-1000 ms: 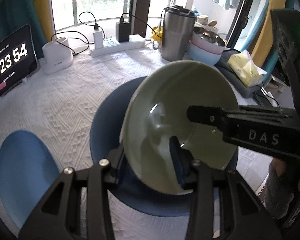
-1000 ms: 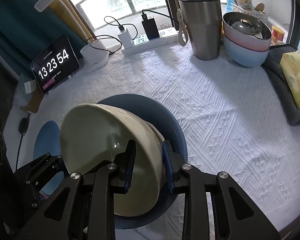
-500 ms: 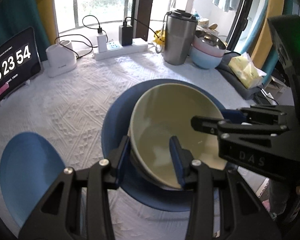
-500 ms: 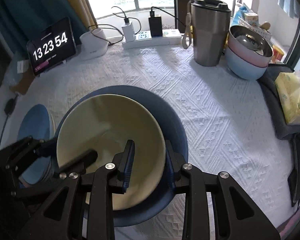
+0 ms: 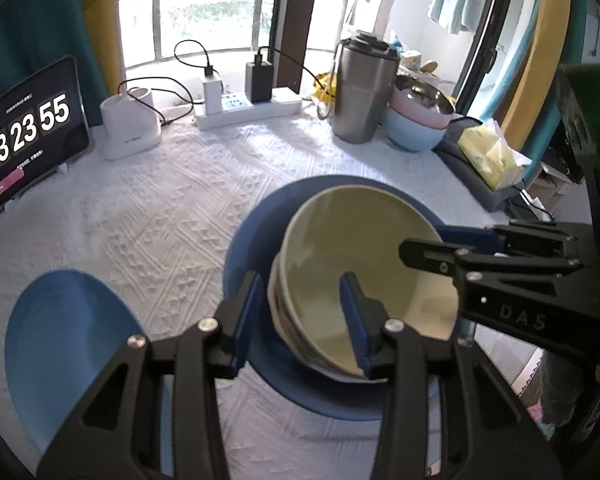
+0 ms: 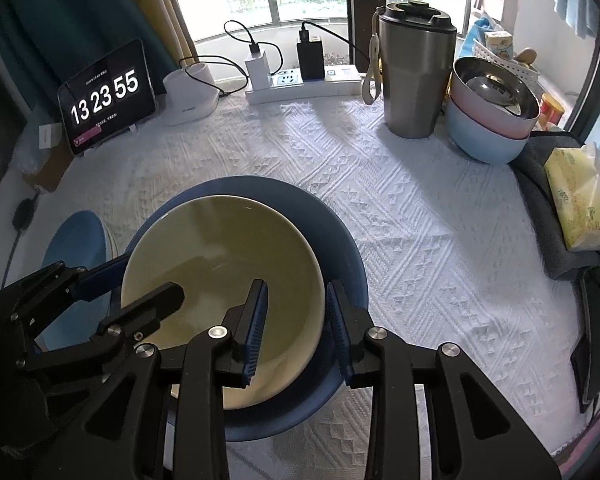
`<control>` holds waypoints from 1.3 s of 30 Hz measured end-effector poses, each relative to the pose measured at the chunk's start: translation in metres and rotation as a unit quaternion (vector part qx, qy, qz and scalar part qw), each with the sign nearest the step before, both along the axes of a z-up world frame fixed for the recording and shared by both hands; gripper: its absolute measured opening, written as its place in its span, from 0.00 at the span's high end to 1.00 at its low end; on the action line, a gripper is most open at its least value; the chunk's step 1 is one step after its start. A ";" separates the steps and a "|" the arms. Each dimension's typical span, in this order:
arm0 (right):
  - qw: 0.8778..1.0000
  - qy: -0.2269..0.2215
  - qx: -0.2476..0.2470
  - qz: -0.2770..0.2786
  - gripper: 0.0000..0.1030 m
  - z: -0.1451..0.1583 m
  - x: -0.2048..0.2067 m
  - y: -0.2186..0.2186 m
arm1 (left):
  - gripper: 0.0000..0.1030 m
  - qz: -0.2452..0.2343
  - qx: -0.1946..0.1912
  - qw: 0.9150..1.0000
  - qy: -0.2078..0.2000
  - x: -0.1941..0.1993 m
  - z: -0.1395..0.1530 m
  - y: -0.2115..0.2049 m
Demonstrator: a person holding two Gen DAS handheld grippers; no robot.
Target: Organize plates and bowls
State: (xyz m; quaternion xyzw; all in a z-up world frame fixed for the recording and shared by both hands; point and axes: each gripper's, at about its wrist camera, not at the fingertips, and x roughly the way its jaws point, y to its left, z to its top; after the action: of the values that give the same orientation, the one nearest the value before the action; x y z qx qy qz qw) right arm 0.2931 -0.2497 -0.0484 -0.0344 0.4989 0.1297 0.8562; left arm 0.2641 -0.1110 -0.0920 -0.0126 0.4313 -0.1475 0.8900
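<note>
An olive-green bowl [image 5: 364, 256] [image 6: 220, 280] rests inside a large dark blue plate [image 5: 252, 240] [image 6: 332, 240] on the white cloth. My left gripper [image 5: 304, 300] stands open, its jaws apart on either side of the bowl's near-left rim. My right gripper [image 6: 296, 316] stands open too, its jaws straddling the bowl's near-right rim with a gap. A smaller light blue plate [image 5: 68, 344] [image 6: 76, 244] lies to the left. A second pale rim shows under the bowl in the left wrist view.
At the back stand a steel tumbler [image 6: 416, 80], stacked pink and blue bowls with a steel bowl on top [image 6: 492, 116], a power strip with chargers [image 6: 300, 80], a white device [image 6: 188, 96] and a clock tablet [image 6: 108, 96]. A tissue pack [image 6: 580, 196] lies right.
The bowl went from tilted up on edge to lying flat in the dark blue plate. Both grippers' jaws have opened off its rim.
</note>
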 end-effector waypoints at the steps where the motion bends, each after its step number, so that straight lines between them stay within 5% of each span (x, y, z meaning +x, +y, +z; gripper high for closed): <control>1: 1.000 -0.001 0.002 0.000 0.68 0.001 -0.001 0.000 | 0.59 0.002 -0.001 1.000 -0.001 0.000 0.001 0.002; 23: 0.998 -0.035 0.039 -0.029 0.68 0.026 -0.004 -0.045 | 0.58 0.036 -0.004 0.999 -0.026 -0.005 0.020 0.042; 39: 0.996 -0.012 0.086 -0.034 0.68 0.008 -0.001 -0.069 | 0.58 0.049 0.017 0.999 0.015 0.009 -0.006 0.043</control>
State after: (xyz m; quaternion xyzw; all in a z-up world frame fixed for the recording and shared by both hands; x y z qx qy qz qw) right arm 0.2919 -0.3191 -0.0402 0.0553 0.4765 0.1425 0.8658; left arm 0.2728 -0.0678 -0.0984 -0.0209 0.4456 -0.0958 0.8898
